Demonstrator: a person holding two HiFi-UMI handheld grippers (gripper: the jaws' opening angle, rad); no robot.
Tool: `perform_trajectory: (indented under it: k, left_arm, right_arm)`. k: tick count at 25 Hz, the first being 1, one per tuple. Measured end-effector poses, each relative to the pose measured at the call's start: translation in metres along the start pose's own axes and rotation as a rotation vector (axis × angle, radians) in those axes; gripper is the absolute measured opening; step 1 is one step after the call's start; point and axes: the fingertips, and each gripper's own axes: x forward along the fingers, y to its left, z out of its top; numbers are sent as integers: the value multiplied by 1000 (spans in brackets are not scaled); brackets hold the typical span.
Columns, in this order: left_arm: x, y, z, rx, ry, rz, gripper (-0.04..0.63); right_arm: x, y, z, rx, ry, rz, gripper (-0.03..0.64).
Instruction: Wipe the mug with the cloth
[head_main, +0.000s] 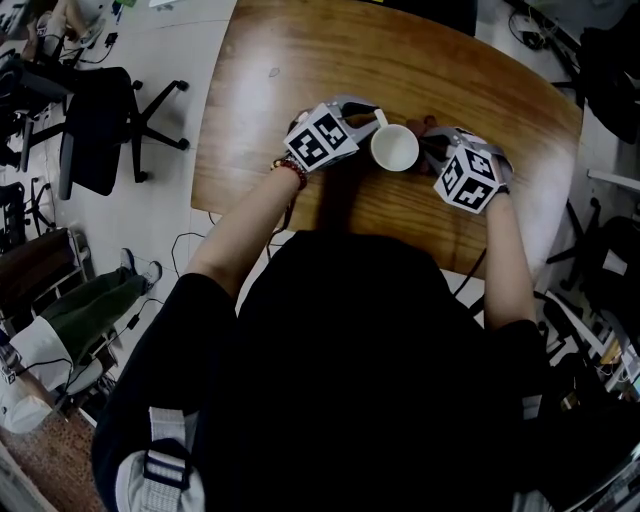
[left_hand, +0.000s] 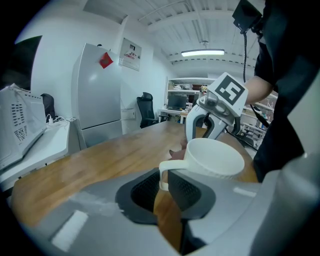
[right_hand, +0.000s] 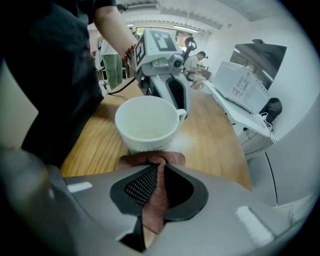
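The left gripper (left_hand: 164, 186) has its jaws pinched on the handle (left_hand: 163, 172) of the white mug (left_hand: 214, 159). The thin loop of the handle is squeezed between the two dark ribbed pads (left_hand: 186, 191), and the cup itself sits just ahead of these jaws and a little to their right. Well off to the left of them, on the floor beside the table (head_main: 300, 60), stands a black office chair (head_main: 95, 130).

The mug is upright on the wooden table with its mouth up and nothing showing inside it. It lies between the two sets of jaws, which face each other across it. Its handle points towards the left jaws and its plain side towards the right ones.

The right gripper (right_hand: 159, 185) has its jaws pressed together on a reddish-brown cloth (right_hand: 150, 210). A narrow strip of the cloth runs down between the pads, while the rest is bunched just in front of the jaw tips. That bunch lies right up against the lower wall of the mug on the side away from the handle, and it looks to be touching it. From the left gripper view, a small piece of the same cloth shows just past the handle. To the right of the right jaws, off the table, a white machine (right_hand: 240, 85) stands on a pale side counter (right_hand: 250, 122)
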Motion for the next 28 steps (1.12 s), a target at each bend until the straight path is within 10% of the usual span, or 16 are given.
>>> perform_trajectory:
  k: [14, 28]
  left_arm:
    - [3, -4, 2, 13, 4, -13, 44]
    - [4, -4, 4, 11, 3, -26, 31]
  right_arm:
    - [-15, -24, 22, -160, -8, 6, 48]
    - [25, -20, 10, -94, 38, 81, 46]
